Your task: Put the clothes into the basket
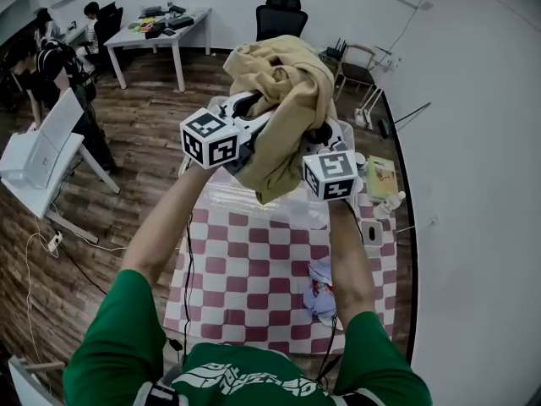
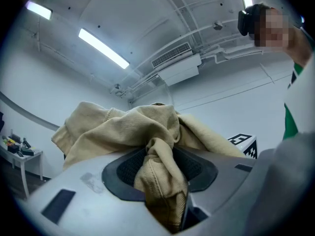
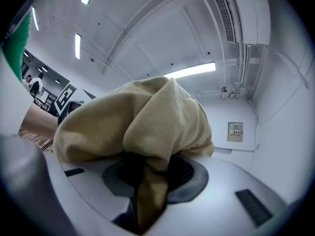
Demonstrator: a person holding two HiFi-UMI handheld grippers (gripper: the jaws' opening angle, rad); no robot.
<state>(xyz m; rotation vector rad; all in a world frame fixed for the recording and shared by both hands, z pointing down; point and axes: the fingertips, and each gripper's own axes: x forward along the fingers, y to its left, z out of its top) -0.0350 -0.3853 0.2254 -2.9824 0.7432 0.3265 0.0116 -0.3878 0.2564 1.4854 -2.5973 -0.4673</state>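
Biggest thing under me is the red-and-white checkered surface (image 1: 254, 269), running away from my chest toward the wall. At its far end I can make out what I take to be the pale translucent basket (image 1: 224, 197), though most of it is hidden behind what I'm carrying, so I can't read its rim properly.

What I'm carrying is the bulky tan cotton garment (image 1: 283, 100), bunched up and held high in the air, well above the surface, with a long fold hanging down between my two arms.

The left tongs (image 2: 160, 168) are clamped part-way closed on a thick twisted fold of it, with cloth filling the gap between the pads and spilling over the top. The right tongs (image 3: 150, 173) have the same kind of bite, pads pinched onto a narrow tan fold with the rest heaped above.

Down near my right elbow, a small white-and-blue crumpled cloth (image 1: 321, 293) lies on the checks, not yet collected. A green-covered book (image 1: 380, 178) sits at the far right edge.

Now the risks. The garment blocks my sight of the basket, so I could lower it short or past the rim. That hanging fold could drape outside the wall and drag the whole lot back out. If one pair lets go before the other, the weight swings sideways, perhaps toward the book.
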